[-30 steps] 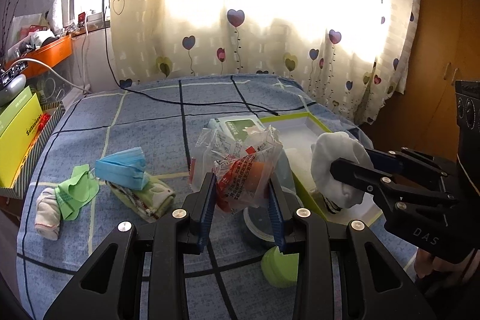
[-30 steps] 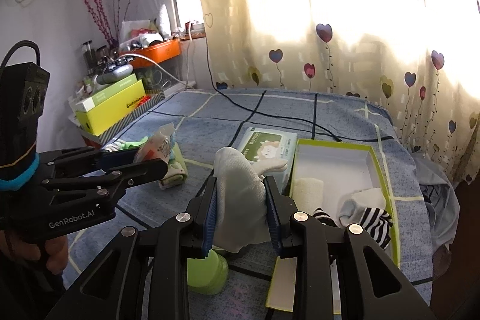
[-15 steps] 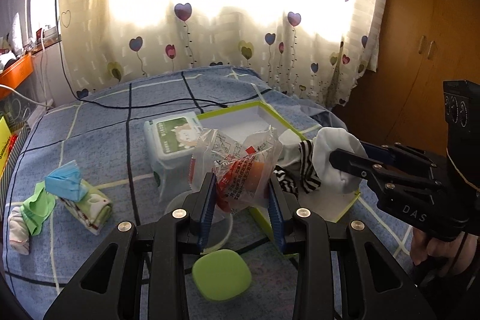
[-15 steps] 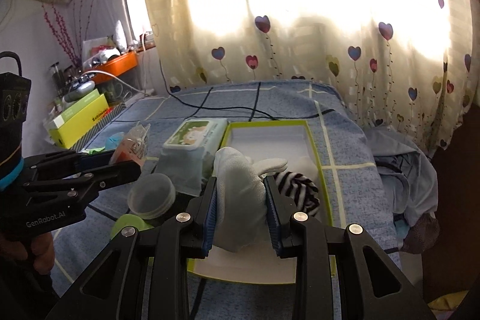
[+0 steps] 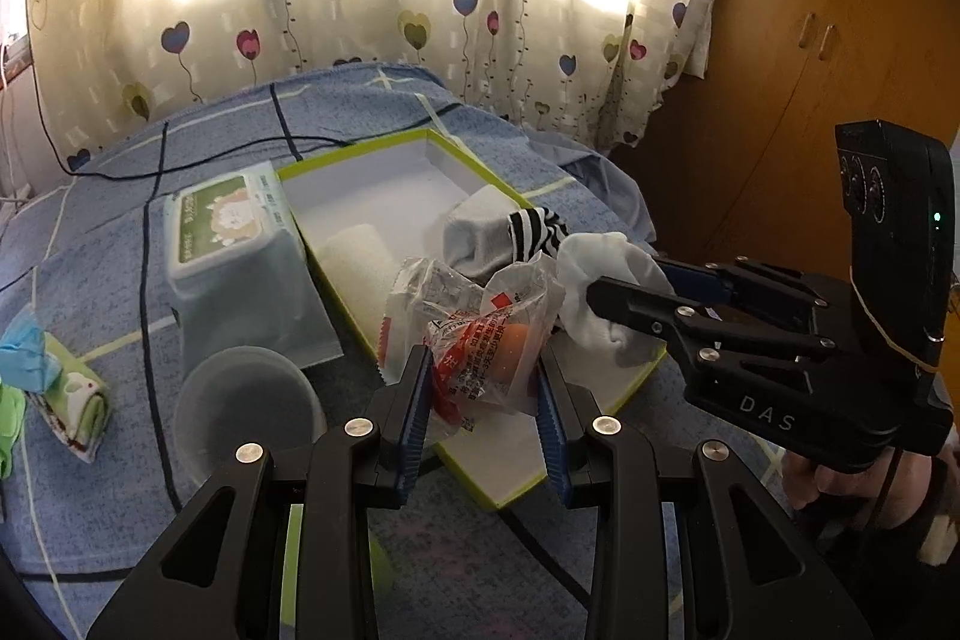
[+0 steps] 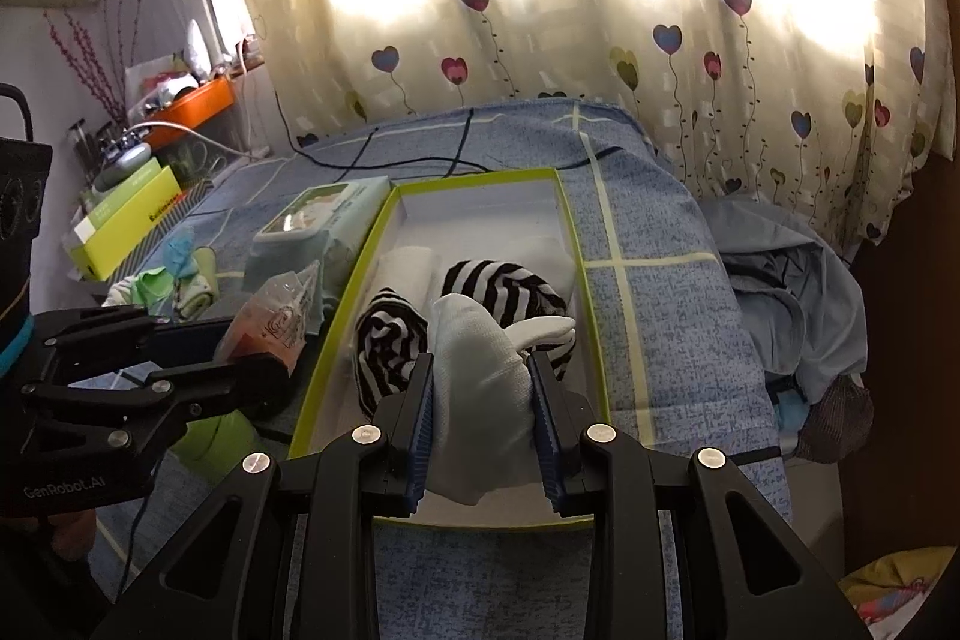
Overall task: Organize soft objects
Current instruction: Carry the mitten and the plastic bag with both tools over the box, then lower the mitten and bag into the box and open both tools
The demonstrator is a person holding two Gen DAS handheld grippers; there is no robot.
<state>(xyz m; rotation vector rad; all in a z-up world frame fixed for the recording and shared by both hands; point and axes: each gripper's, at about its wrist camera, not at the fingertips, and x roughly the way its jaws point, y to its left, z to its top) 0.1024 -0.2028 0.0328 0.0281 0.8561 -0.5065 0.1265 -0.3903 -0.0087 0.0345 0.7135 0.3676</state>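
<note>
The shallow white cardboard box with a lime-green rim [image 6: 581, 280] lies on the blue checked bed [image 6: 660, 244] and already holds a rolled white towel [image 6: 409, 269] and two black-and-white striped socks [image 6: 507, 283], so part of the sorting seems done. The right tongs [image 6: 480, 421] are clamped on a white fabric glove [image 6: 477, 370], which hangs just above the near end of the box, over the striped socks. The left tongs [image 5: 483, 403] are clamped on a crinkled clear plastic packet with red print [image 5: 486, 334], held above the near rim of the box. Both pieces are not yet released, I judge. Outside the box, on its left side, a folded green-and-white cloth [image 5: 75, 409] and a light blue face mask [image 5: 24, 349] lie on the bed, so more pieces are left to bring. A pack of wet wipes with a green label [image 5: 231, 235] stands touching the left rim of the box. Compared with one second ago, both tongs have travelled from the middle of the bed to the box: then the box was off to the side and the small cloths were near; now the box is directly under the glove and the packet, and the cloths are far at the left edge.
</note>
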